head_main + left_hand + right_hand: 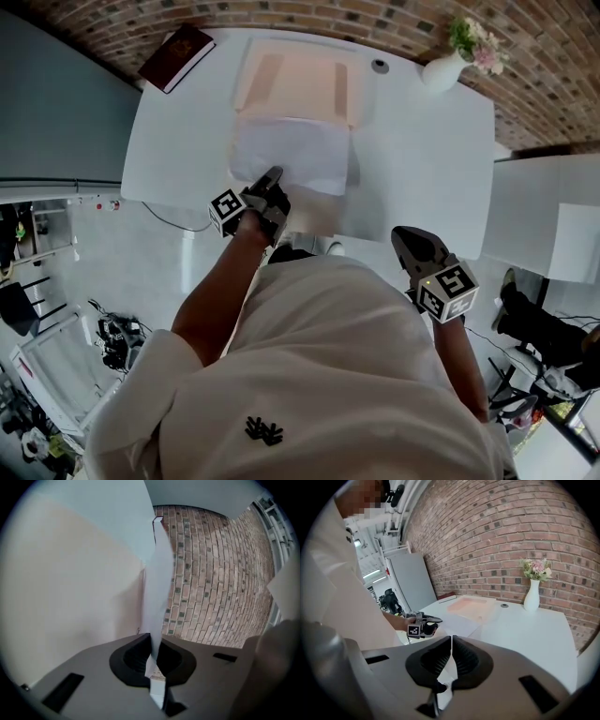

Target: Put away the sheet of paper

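As the left claw [273, 176] grips it, sheet of paper [291, 150]: spread by the table's [422, 150] near edge, far edge on a pink tray [300, 75].
Left claw: shut on paper's near edge.
Right claw [406, 234]: closed, empty, at the table's near edge, toward the right corner.

A white table [422, 159] stands against a brick wall [309, 14], with a dark red book [176, 56] lying at its far left corner. A white vase [442, 71] holding pink and white flowers [473, 42] stands upright near the far right corner, and a small round grey object [380, 66] (type not identifiable) lies on the tabletop near the vase, to its left. A second white surface [525, 202] is located to the right of the table, and a grey panel [56, 103] stands to its left.
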{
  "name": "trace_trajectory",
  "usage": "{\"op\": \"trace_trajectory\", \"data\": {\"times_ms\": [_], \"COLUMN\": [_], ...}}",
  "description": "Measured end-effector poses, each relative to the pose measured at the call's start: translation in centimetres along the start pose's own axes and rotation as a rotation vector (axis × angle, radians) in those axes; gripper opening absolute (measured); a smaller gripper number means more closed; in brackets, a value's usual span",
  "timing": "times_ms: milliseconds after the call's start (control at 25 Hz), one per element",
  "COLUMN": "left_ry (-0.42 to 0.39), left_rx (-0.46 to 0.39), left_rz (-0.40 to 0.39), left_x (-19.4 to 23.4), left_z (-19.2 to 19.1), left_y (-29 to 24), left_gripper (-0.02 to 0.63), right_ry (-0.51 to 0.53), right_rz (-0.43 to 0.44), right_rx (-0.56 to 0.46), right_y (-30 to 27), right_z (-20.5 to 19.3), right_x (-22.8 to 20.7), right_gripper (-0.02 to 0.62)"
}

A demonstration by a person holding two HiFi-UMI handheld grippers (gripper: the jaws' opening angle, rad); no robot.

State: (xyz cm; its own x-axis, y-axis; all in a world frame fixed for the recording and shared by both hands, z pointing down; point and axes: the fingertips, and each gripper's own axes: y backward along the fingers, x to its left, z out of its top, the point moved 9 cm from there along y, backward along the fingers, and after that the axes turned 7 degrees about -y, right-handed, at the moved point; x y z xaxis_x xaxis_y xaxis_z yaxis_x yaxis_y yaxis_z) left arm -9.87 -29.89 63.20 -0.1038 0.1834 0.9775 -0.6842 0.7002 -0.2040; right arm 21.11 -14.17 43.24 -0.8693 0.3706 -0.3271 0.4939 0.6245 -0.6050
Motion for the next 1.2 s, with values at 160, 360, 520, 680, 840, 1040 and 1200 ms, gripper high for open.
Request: {"op": "trace_trajectory", "data": {"times_ms": [160,360,520,680,840,1040,1200], "left_ry": [-0.012,-0.023,-0.033,-0.032,-0.035,-0.036,-0.039], "left_rx": [0.003,0.01,0.005,0.007,0.013,0.007,0.014], "left_rz": [-0.017,-0.023,-0.039,-0.043,-0.035,-0.028,-0.036], "left_x": [-1.1,-2.1,-3.0,-2.8,-2.4,-1.9,-2.0], "left_z": [0.7,1.4,2.3,3.1,3.5,4.4,4.9], "left_y": [-1.4,-3.4,-5.1,-6.3,-7.4,-8.9,-10.2], "left_gripper": [0.023,0.023,0.023,0.023,0.023,0.023,0.023], "right_ry": [0.0,-0.019,-0.036,-0.047,-0.056,-0.064,-0.069], "right_rz": [-0.001,-0.017,-0.035,-0.048,-0.059,-0.076,-0.087], "right_rx": [0.0,-0.001,0.0,-0.003,0.013,0.028,0.032], "right_y": [-0.2,0.0,0.3,0.4,0.7,0.7,0.6], "right_z": [-0.1,-0.4,-0.8,-1.0,-1.8,-2.0,-2.1], "right_x": [0.3,0.2,0.0,0.2,0.0,-0.1,0.0], "right_gripper": [0.032,0.034,0.034,0.032,0.032,0.034,0.032]}}
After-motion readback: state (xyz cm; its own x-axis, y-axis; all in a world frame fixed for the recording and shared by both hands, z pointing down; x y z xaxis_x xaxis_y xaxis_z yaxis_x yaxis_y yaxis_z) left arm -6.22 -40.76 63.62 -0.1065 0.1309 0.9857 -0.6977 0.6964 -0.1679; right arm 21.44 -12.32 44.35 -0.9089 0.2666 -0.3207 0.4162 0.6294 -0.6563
